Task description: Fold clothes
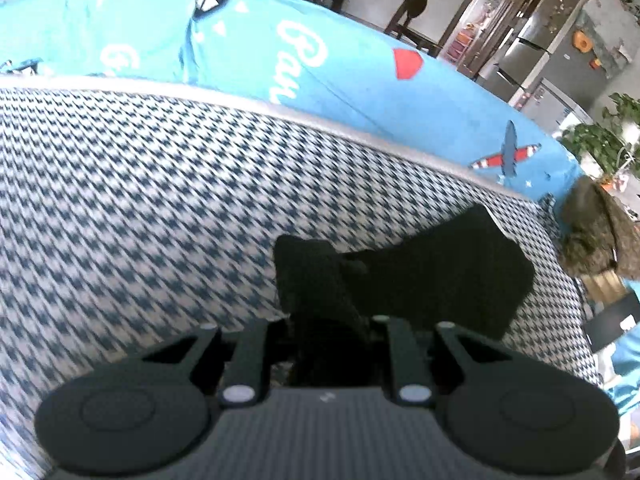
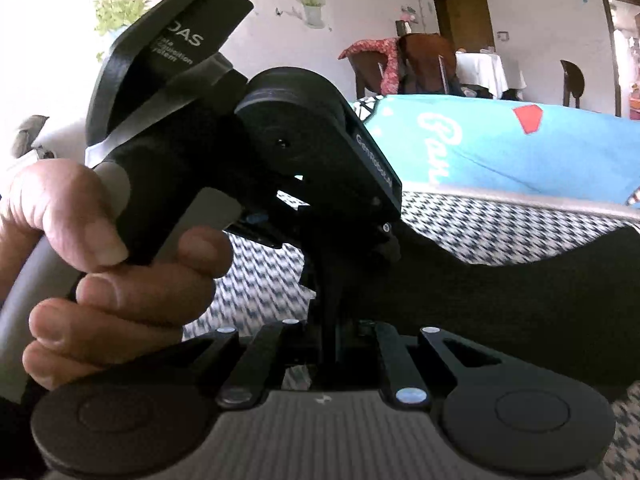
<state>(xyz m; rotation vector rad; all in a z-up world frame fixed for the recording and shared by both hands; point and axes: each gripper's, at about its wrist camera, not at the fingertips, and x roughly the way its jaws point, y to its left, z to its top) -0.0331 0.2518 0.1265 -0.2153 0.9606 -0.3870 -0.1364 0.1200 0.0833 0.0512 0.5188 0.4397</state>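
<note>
- Black garment (image 1: 436,276), soft and matte, lies bunched on the houndstooth-patterned cover (image 1: 140,208).
- Your left gripper (image 1: 328,320) pinches its near edge.
- Your right gripper (image 2: 332,320) clamps the same cloth.
- Turquoise sheet (image 1: 340,72) reads "Pau"; the left handle reads "DAS".

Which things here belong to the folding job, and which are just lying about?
Job:
black garment
left claw, shut on it
right claw, at its edge
houndstooth cover beneath

Lying about:
blue printed cushion
brown fuzzy item
chair
potted plants
</note>
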